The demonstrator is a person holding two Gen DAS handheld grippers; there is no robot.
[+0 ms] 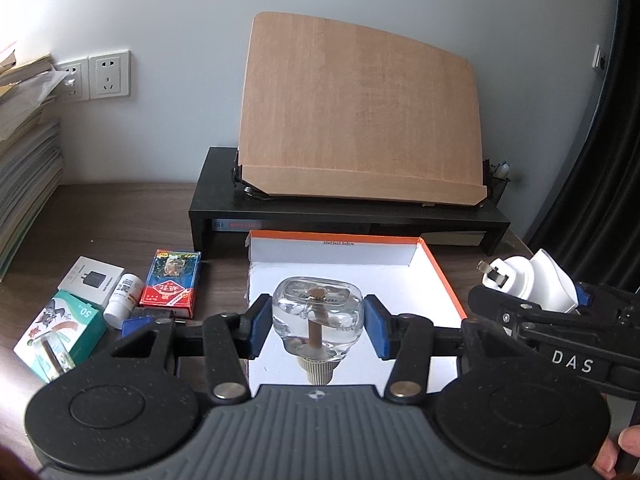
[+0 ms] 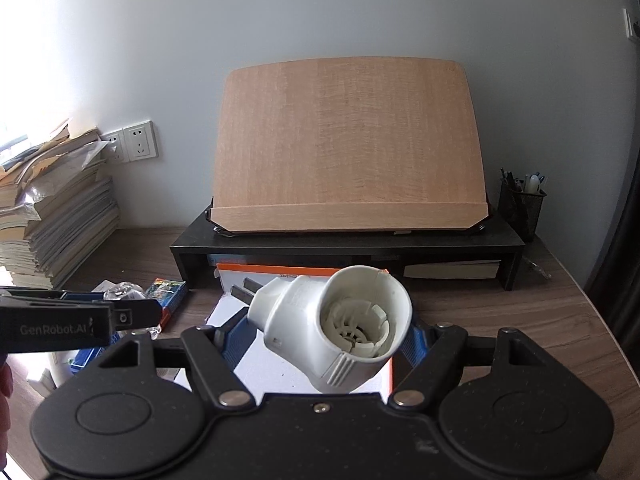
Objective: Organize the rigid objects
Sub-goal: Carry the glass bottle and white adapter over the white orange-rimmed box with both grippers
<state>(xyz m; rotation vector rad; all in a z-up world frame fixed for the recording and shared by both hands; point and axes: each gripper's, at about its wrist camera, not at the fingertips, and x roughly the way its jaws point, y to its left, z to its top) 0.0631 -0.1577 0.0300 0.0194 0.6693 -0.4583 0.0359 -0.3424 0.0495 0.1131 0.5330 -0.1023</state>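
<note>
My left gripper (image 1: pixel 318 322) is shut on a clear glass bottle (image 1: pixel 318 312) with a beige ribbed cap pointing toward the camera. It hangs above the white inside of an orange-edged box lid (image 1: pixel 436 276). My right gripper (image 2: pixel 326 334) is shut on a white plug-in device (image 2: pixel 340 328) with metal prongs and a round open socket end. In the left wrist view that white plug-in device (image 1: pixel 532 284) and the right gripper sit at the right, beside the lid's right edge. The box lid (image 2: pixel 256 364) shows under the device in the right wrist view.
Left of the lid lie a red card pack (image 1: pixel 172 284), a small white bottle (image 1: pixel 124 294), a white charger box (image 1: pixel 90 280) and a green box (image 1: pixel 60 334). Behind stands a black riser (image 1: pixel 344 216) bearing a wooden book stand (image 1: pixel 360 112). A paper stack (image 2: pixel 52 216) fills the left, a pen cup (image 2: pixel 520 208) the right.
</note>
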